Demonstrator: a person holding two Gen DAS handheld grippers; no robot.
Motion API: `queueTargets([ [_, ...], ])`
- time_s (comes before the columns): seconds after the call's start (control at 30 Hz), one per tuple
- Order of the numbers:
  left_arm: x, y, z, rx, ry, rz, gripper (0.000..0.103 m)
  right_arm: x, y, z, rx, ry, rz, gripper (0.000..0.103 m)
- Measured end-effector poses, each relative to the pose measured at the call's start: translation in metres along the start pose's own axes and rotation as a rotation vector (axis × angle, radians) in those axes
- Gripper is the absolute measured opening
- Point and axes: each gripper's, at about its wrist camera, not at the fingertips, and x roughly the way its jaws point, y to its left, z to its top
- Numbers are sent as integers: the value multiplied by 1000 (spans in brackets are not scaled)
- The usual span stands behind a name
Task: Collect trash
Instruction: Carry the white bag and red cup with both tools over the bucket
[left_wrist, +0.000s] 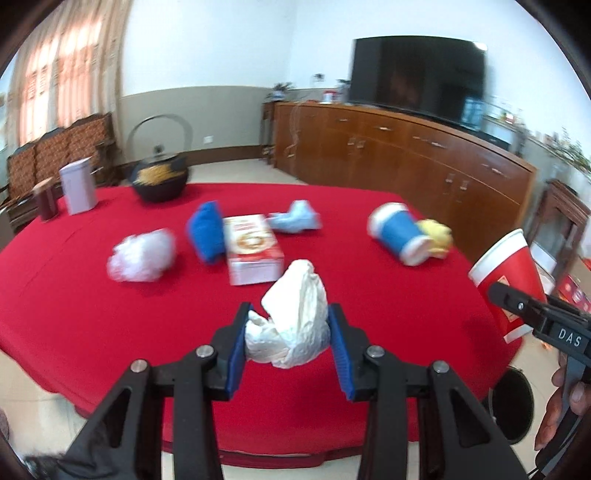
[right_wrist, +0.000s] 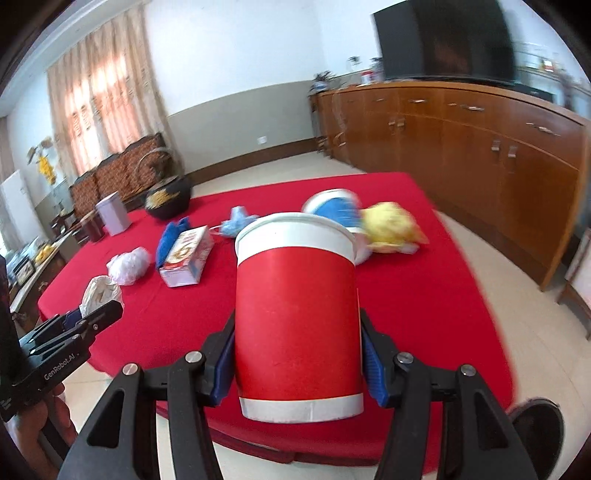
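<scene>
My left gripper (left_wrist: 290, 328) is shut on a crumpled white paper wad (left_wrist: 295, 317), held above the near edge of the red table (left_wrist: 92, 306). My right gripper (right_wrist: 297, 328) is shut on a red paper cup (right_wrist: 297, 314), held off the table's near right side; the cup also shows in the left wrist view (left_wrist: 508, 273). On the table lie a white plastic wad (left_wrist: 142, 254), a blue crumpled bag (left_wrist: 207, 230), a red-and-white carton (left_wrist: 253, 247), a light blue wad (left_wrist: 295, 218), a tipped blue cup (left_wrist: 400, 232) and a yellow wad (left_wrist: 439, 236).
A black teapot (left_wrist: 160, 177), a white tin (left_wrist: 78, 188) and a brown canister (left_wrist: 45, 201) stand at the table's far left. A dark round bin (left_wrist: 517, 406) sits on the floor by the near right corner. A wooden sideboard (left_wrist: 406, 155) runs along the right wall.
</scene>
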Motion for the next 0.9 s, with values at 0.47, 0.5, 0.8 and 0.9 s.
queueTargets([
  [0.47, -14, -169, -21, 168, 28, -292, 42, -131, -172, -59, 189, -29, -298, 59],
  [0.5, -14, -178, -23, 176, 32, -308, 42, -140, -185, -66, 202, -28, -321, 59],
  [0.8, -7, -270, -58, 294, 110, -447, 42, -178, -261, -118, 268, 19, -414, 59],
  [0.9, -2, -298, -72, 332, 142, -483, 42, -185, -281, -140, 283, 39, -419, 59],
])
